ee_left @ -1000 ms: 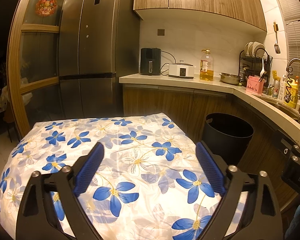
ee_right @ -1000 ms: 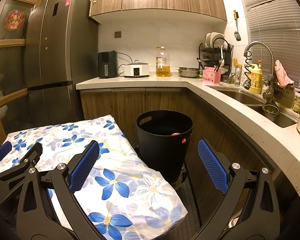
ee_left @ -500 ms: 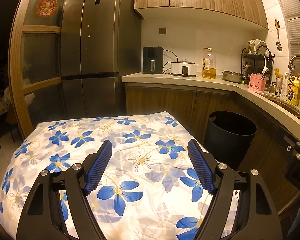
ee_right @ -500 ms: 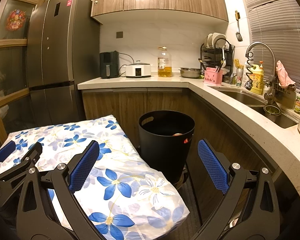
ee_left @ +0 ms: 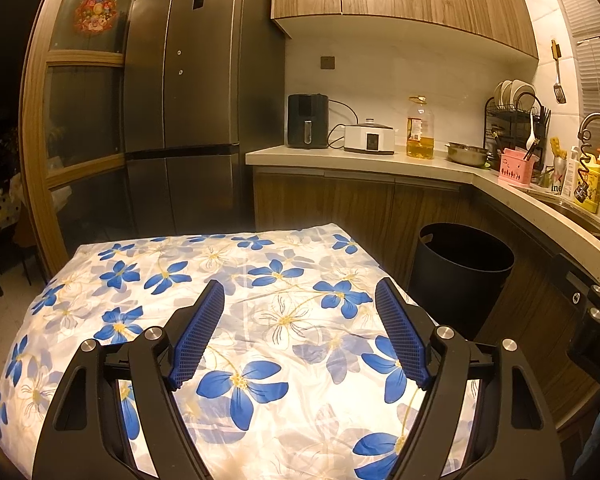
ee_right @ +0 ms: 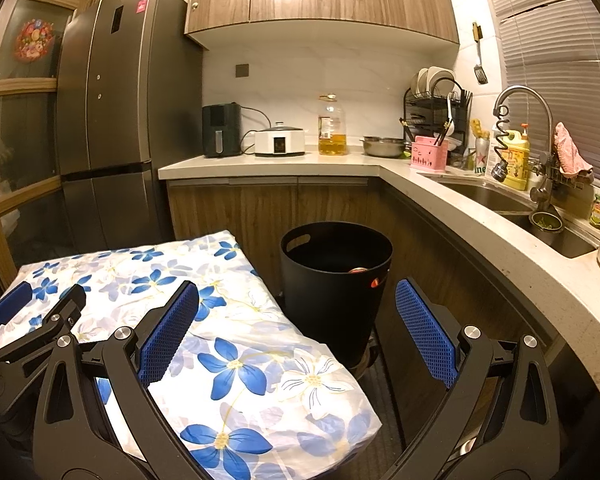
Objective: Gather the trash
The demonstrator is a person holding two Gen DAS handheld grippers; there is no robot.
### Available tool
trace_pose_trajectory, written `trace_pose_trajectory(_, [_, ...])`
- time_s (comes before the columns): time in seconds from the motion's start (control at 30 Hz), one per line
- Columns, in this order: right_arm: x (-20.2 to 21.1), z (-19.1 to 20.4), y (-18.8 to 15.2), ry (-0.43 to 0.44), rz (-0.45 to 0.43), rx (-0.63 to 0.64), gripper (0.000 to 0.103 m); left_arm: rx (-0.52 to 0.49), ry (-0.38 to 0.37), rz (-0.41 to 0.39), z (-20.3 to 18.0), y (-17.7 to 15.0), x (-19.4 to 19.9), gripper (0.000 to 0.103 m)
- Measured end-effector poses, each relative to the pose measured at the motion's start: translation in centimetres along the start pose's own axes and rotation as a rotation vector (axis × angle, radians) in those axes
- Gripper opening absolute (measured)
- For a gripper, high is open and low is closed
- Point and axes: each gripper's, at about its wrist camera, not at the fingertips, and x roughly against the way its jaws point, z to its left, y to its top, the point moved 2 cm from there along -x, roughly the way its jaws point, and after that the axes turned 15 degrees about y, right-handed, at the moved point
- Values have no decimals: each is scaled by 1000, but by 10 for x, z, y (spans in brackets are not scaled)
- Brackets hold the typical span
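A black trash bin (ee_right: pixel 336 292) stands on the floor between the table and the cabinets, and something reddish (ee_right: pixel 358 270) lies inside it. In the left wrist view the same bin (ee_left: pixel 460 280) is at the right. My left gripper (ee_left: pixel 300 292) hangs open over the table's blue-flowered cloth (ee_left: pixel 180 272) with nothing between its blue pads. My right gripper (ee_right: pixel 298 290) is open too. Its left finger is over the cloth's corner (ee_right: pixel 260 360), its right finger is beside the bin, and it holds nothing.
A tall dark fridge (ee_left: pixel 196 120) stands behind the table. An L-shaped counter (ee_right: pixel 400 172) holds an air fryer, a cooker, an oil bottle, a bowl and a dish rack. A sink with a tap (ee_right: pixel 520 104) is at the right. A narrow strip of floor runs beside the bin.
The left gripper's jaws have come a little closer together than a second ago. Both hands and the bin stay where they were.
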Motion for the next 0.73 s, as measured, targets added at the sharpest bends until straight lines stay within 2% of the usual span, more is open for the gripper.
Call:
trace_pose_trajectory(0.2, [0,0,1,4,-4,3,98,-1,9,-1,2,0,1,79])
trace_pose_trajectory(0.5, [2,0,4,9,-9,4,98,-4,32,-18,4,2,4,90])
trace_pose_trajectory(0.57, [2,1,5,11,-10,6,98,-2,36,-21,4,2,5,96])
trace_pose_trajectory(0.73, [3,1,5,12,-11,5,98,17,41,-14,8,4,5,96])
